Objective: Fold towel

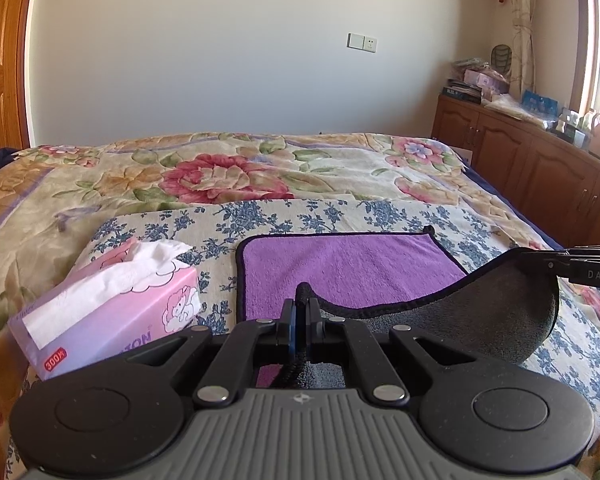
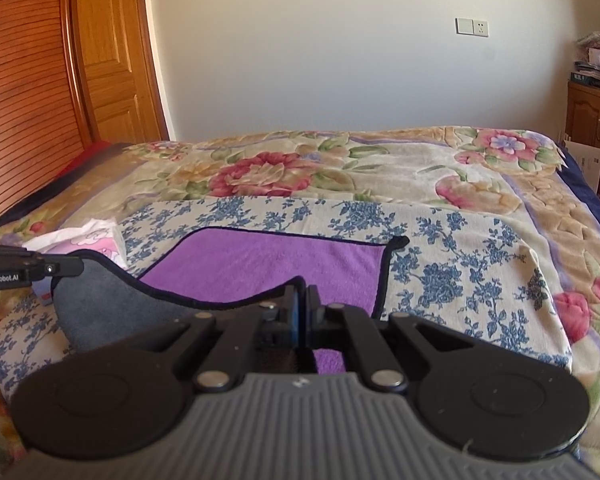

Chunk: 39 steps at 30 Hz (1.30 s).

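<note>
A purple towel (image 1: 340, 268) with a grey underside and dark trim lies on a blue-flowered cloth on the bed. It also shows in the right wrist view (image 2: 268, 264). My left gripper (image 1: 300, 304) is shut on the towel's near left corner. My right gripper (image 2: 302, 300) is shut on the near right corner. Both near corners are lifted, so the near edge sags between them and shows the grey side (image 1: 480, 312). The right gripper shows at the right edge of the left wrist view (image 1: 556, 262). The left gripper shows at the left edge of the right wrist view (image 2: 76, 266).
A pink tissue box (image 1: 108, 308) stands on the bed just left of the towel. The blue-flowered cloth (image 2: 440, 248) lies over a floral bedspread (image 1: 228, 176). A wooden cabinet (image 1: 540, 160) with clutter stands to the right, a wooden door (image 2: 108, 52) to the left.
</note>
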Each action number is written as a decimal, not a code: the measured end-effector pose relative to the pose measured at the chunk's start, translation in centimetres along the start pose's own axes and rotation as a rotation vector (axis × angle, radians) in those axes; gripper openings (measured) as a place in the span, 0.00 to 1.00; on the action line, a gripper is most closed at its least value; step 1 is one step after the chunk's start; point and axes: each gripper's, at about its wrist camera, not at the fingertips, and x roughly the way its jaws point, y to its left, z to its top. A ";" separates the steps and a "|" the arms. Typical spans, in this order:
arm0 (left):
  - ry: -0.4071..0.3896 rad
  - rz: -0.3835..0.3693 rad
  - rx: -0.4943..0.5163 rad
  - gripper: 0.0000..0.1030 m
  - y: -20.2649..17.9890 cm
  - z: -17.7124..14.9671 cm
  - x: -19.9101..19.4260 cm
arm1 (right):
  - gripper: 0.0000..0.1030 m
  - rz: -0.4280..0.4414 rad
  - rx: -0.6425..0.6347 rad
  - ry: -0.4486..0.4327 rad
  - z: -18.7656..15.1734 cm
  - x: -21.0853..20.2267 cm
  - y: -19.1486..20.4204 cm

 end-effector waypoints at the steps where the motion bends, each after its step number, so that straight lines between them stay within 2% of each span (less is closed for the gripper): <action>1: -0.001 0.000 0.001 0.05 0.0 0.1 0.1 | 0.04 -0.003 -0.004 0.000 0.1 0.1 0.0; 27: -0.043 0.007 0.014 0.05 -0.2 3.3 2.5 | 0.04 -0.044 -0.055 -0.039 2.0 1.9 -1.2; 39: -0.040 0.009 0.011 0.05 0.6 4.1 4.9 | 0.04 -0.068 -0.072 -0.045 2.5 3.9 -2.4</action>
